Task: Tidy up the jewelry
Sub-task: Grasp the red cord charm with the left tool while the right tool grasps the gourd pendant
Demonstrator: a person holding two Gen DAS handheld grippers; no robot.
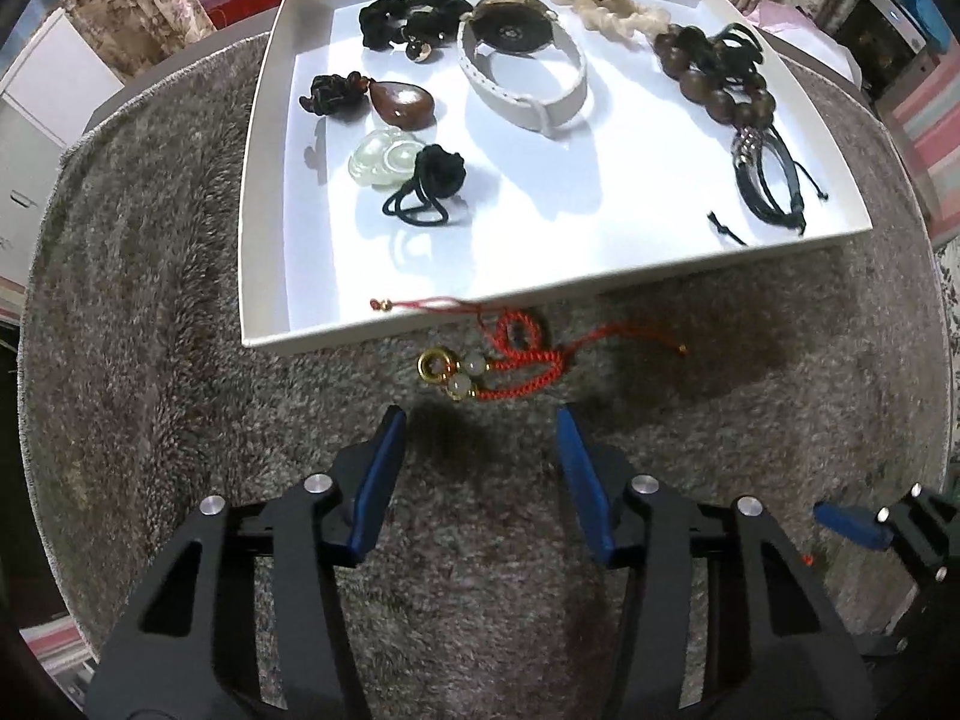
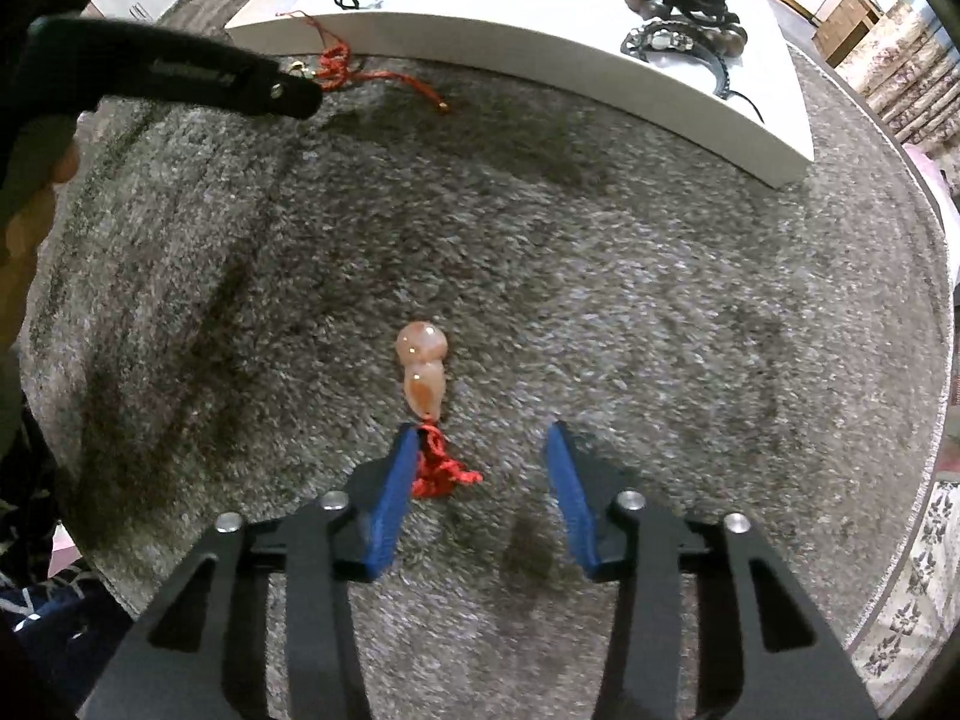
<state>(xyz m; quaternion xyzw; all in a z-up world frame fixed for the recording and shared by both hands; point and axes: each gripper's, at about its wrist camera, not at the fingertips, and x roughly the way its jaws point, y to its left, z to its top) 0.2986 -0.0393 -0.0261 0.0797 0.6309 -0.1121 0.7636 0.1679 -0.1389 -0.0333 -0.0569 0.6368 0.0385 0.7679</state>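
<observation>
A big gray rug (image 1: 180, 360) covers the table, and a white tray (image 1: 264, 276) sits on it with a white watch (image 1: 528, 78), brown beads (image 1: 714, 84) and black hair ties (image 1: 414, 18) inside. The left claw (image 1: 477, 420) points down at the rug with its blue fingers partly apart and nothing between them, just near a red cord bracelet (image 1: 516, 360) that lies beside the tray with one end over its edge. The right claw (image 2: 480, 435) is partly apart too, over a small orange bottle-shaped charm (image 2: 423, 372), and its red knot (image 2: 441, 468) touches the left blue finger (image 2: 396, 492) but is not squeezed.
</observation>
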